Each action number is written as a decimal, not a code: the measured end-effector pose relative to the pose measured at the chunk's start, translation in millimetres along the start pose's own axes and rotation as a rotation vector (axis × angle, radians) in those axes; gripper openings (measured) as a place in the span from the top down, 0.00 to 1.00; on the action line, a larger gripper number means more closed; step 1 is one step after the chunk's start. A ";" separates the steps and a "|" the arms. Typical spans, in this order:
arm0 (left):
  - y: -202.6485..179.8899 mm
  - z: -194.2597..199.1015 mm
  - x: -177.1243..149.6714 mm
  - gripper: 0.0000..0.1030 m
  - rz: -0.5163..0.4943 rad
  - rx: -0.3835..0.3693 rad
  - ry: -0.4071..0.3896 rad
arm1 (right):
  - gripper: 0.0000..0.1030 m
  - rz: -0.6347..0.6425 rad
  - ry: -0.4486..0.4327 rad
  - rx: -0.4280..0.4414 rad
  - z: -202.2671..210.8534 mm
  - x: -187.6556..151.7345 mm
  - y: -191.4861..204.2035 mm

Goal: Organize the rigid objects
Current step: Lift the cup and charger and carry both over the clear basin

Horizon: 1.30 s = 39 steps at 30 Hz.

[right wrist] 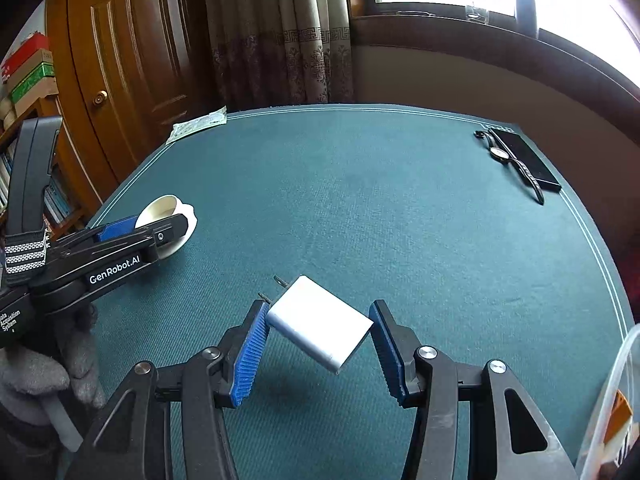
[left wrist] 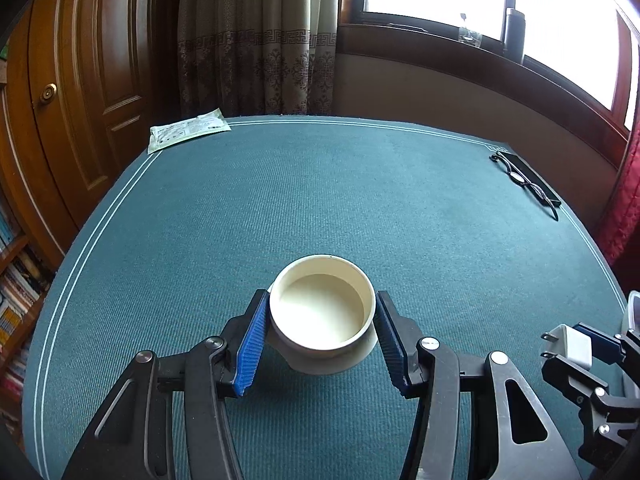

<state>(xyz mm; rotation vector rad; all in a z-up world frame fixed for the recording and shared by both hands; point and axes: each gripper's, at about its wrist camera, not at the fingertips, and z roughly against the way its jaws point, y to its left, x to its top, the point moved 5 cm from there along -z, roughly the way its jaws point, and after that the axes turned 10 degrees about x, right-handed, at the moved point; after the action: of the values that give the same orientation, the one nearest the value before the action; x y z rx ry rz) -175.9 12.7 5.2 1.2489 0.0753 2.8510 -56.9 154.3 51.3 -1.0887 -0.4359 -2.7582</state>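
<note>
left tool [left wrist: 320, 336] grips cup [left wrist: 322, 312] | right tool [right wrist: 318, 344] grips charger [right wrist: 320, 322] | watch [right wrist: 500, 153], phone [right wrist: 528, 160] well apart

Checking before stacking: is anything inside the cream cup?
The cream cup looks empty; its pale floor shows. The near inner wall is hidden behind the rim.

Both grippers tilt downward side by side, the left gripper [left wrist: 322, 328] and the right gripper [right wrist: 318, 338] each with blue fingers [left wrist: 252, 344] partly closed, a grey-gloved hand [right wrist: 44, 364] carrying the left.
</note>
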 end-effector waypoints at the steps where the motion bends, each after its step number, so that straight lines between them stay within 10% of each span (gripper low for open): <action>1: -3.3 2.1 -0.8 0.48 -0.007 -0.005 -0.002 | 0.47 -0.006 -0.004 -0.007 5.1 -1.7 -3.3; 39: -155.8 115.9 -31.8 0.48 -0.222 -0.247 -0.066 | 0.47 -0.382 -0.301 -0.322 194.2 -88.0 -186.4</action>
<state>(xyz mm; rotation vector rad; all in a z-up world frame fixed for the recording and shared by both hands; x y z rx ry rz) -68.1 170.6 51.6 1.1993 -0.1274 2.5382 87.9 395.3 86.1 -1.6683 -0.2577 -3.0763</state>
